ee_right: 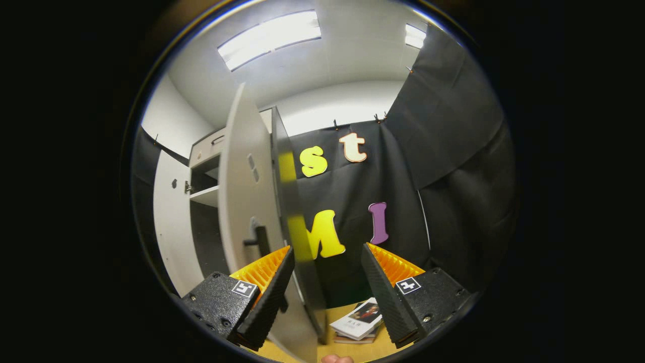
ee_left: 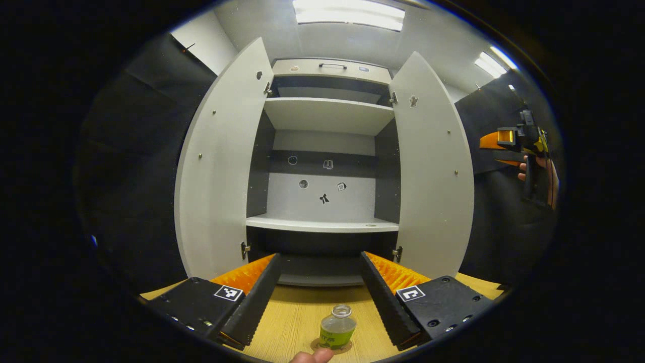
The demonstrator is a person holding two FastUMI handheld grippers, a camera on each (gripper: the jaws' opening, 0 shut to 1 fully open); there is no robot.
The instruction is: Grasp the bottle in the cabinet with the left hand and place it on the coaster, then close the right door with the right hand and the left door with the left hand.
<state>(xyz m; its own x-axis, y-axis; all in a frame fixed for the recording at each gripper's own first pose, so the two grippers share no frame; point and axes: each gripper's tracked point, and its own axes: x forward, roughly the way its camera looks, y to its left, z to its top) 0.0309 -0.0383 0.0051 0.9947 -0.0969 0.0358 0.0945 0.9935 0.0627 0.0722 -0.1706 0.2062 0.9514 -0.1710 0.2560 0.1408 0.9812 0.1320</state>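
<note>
A small clear bottle point(ee_left: 336, 327) with a green label stands upright on a round coaster point(ee_left: 348, 347) on the wooden table point(ee_left: 292, 317). It sits low between the bases of my left gripper's point(ee_left: 320, 257) fingers, which stand open and apart from it. Ahead is the grey cabinet point(ee_left: 327, 116) with its left door point(ee_left: 221, 166) and right door point(ee_left: 433, 171) both swung open. My right gripper point(ee_right: 328, 249) is open, with the right door's edge point(ee_right: 297, 227) standing between its fingers and the dark handle point(ee_right: 259, 242) just left. A hand holds the right gripper point(ee_left: 524, 141) at the far right.
The cabinet's shelves point(ee_left: 322, 224) are bare apart from small stickers on the back wall. A stack of books point(ee_right: 360, 317) lies on the table past the right door. Black cloth walls close in both sides.
</note>
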